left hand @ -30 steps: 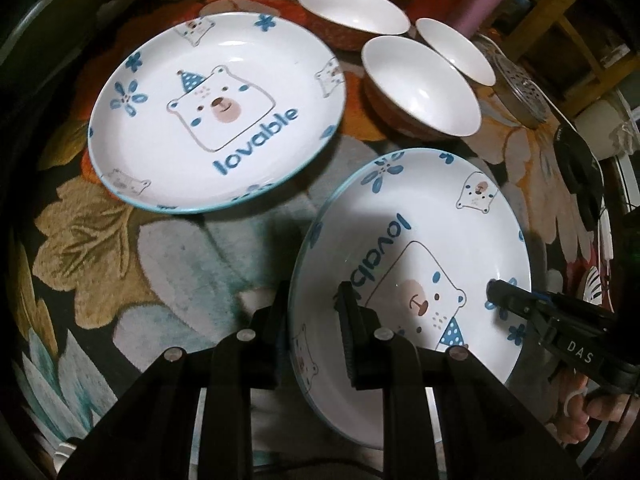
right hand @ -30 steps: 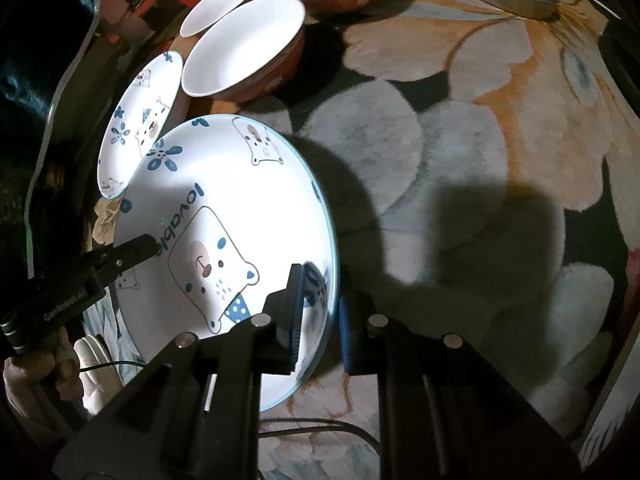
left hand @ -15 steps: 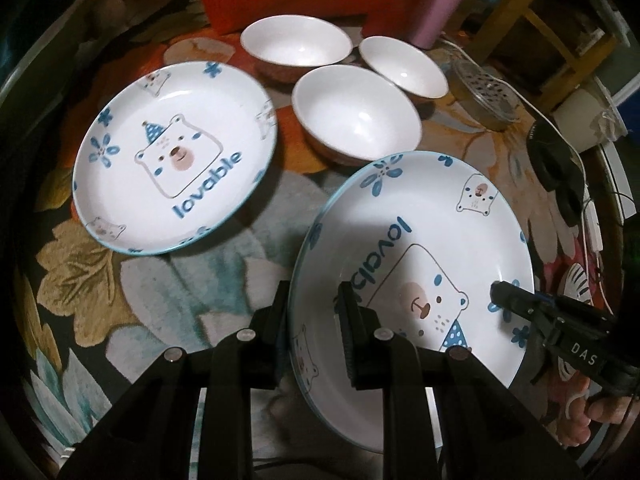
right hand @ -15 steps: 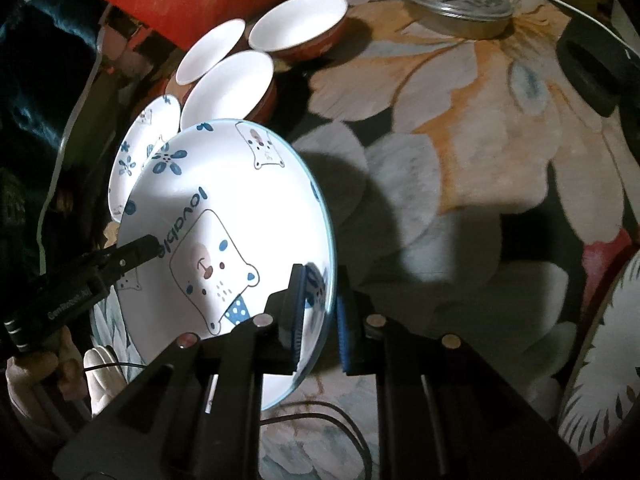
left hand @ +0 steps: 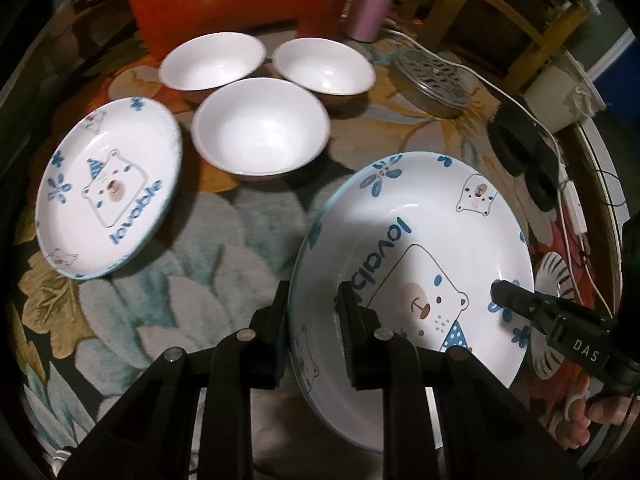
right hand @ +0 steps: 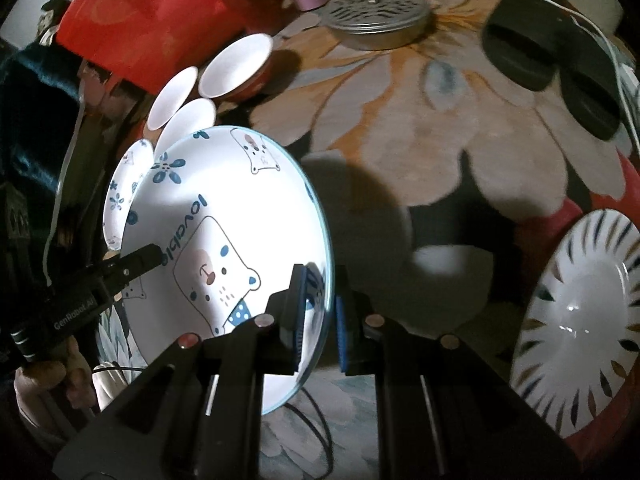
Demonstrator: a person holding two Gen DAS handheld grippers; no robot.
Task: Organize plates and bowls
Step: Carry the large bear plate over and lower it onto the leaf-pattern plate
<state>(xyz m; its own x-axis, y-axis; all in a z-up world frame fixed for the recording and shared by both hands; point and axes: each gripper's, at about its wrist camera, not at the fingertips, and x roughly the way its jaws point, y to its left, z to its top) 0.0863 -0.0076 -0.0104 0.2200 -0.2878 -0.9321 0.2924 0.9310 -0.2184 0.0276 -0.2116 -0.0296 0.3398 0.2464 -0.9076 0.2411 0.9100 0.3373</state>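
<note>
Left wrist view shows me my left gripper (left hand: 312, 320) clamped on the near rim of the bear plate (left hand: 420, 240), which is lifted and tilted above the flowered tabletop (left hand: 224, 232). My right gripper (right hand: 320, 308) pinches the opposite rim of this plate. A second bear plate (left hand: 108, 196) and three white bowls (left hand: 260, 136) lie beyond, near each other.

Three bowls (left hand: 260, 136) cluster behind two plates (left hand: 108, 192), striped plate (right hand: 580, 320) far right.
</note>
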